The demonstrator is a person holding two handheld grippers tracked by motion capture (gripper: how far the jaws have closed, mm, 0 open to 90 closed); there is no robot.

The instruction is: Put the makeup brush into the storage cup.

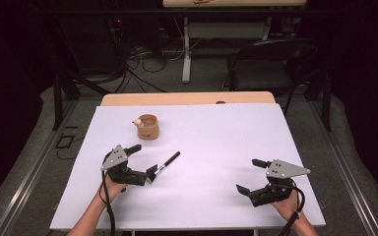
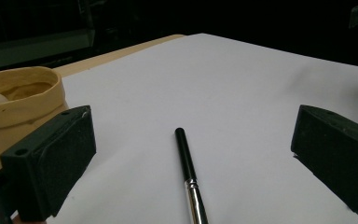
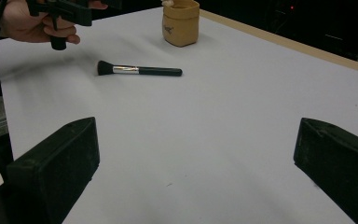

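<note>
Left hand-held gripper point(image 1: 145, 161): jaws spread wide, straddling the brush point(image 2: 189, 175), seemingly lined up to pinch its handle.
Brush: flat on the table point(image 1: 216, 206), between those jaws.
Cup point(image 1: 148, 126): just beyond, upright.
Right hand-held gripper point(image 1: 252, 176): spread, empty, well apart.

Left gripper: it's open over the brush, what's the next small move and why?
Probably lower the left gripper and close on the brush. Its jaws stand wide open on either side of the handle, which lies flat and untouched on the white table.

Brush point(image 2: 189, 179) bristles beyond bottom edge
</note>
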